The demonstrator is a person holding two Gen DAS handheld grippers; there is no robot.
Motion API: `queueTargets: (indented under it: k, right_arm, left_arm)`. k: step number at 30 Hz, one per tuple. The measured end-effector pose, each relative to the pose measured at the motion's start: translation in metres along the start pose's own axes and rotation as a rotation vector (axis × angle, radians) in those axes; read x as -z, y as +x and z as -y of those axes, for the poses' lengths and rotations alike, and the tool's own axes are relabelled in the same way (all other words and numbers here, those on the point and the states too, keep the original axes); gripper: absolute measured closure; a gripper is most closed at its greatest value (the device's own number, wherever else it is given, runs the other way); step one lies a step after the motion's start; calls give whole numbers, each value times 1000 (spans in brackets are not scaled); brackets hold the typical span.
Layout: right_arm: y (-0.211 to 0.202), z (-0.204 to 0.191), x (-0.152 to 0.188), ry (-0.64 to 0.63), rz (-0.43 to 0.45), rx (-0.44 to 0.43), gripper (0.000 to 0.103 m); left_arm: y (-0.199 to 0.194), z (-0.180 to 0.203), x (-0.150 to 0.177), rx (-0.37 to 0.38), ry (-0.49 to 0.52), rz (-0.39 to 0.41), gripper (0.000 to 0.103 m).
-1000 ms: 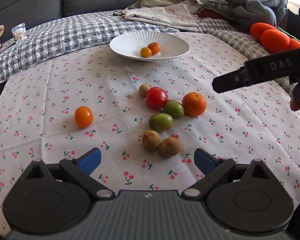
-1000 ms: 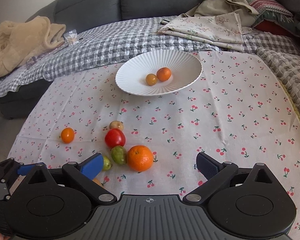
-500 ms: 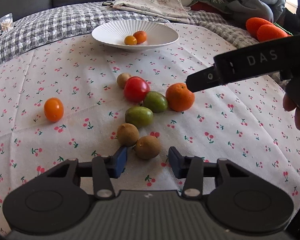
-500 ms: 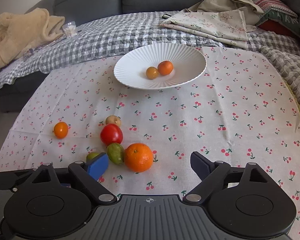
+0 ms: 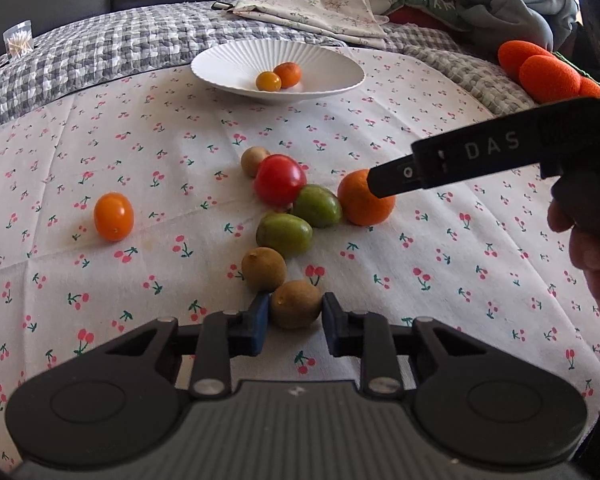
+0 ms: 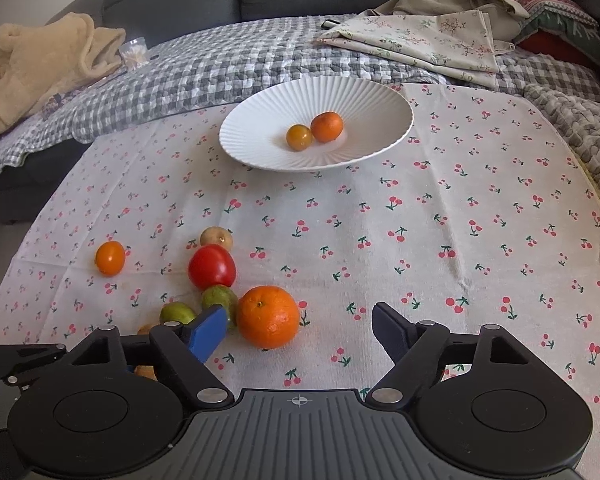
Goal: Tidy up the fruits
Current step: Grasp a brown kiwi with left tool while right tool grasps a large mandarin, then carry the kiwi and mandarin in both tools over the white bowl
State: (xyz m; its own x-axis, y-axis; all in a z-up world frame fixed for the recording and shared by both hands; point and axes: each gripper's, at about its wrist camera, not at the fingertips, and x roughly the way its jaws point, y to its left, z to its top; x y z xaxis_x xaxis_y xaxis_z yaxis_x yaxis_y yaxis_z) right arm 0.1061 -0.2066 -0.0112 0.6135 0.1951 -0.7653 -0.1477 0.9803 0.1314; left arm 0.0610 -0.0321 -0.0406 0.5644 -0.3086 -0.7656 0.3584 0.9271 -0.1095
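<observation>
The left gripper (image 5: 293, 317) has its jaws narrowed around the near kiwi (image 5: 296, 303) on the cherry-print cloth (image 5: 440, 240), pads beside it; contact unclear. The right gripper (image 6: 296, 330) gapes empty, the orange (image 6: 268, 316) at its eleven o'clock.

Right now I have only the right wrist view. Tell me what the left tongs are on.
Observer: The left tongs bracket the near kiwi, and the pads look pressed against both its sides. It sits on the cherry cloth.
Operator: Report what crowds it.
Observer: A second kiwi lies just behind it to the left, touching or nearly so.
Operator: Name anything off my right edge.
Observer: Orange plush shapes lie by the grey knit blanket, past the cloth's far right corner.
</observation>
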Motion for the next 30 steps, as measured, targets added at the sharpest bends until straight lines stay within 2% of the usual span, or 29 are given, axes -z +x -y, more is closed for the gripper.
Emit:
queueTargets:
  k: [8, 11, 13, 14, 30]
  right_arm:
    - [23, -1, 3, -6, -24, -20, 34]
    - [27, -4, 3, -18, -21, -38, 44]
    - [28, -6, 3, -29, -21, -55, 63]
    - [28, -8, 2, -35, -22, -62, 65]
    - [17, -1, -3, -7, -19, -39, 65]
  left_arm:
    - [-6, 0, 4, -10, -5, -8, 77]
    - [-7, -1, 4, -16, -8, -6, 77]
    - [-8, -1, 4, -18, -11, -4, 77]
    - [-9, -1, 4, -19, -12, -3, 77]
    - [-21, -2, -4, -23, -17, 55, 77]
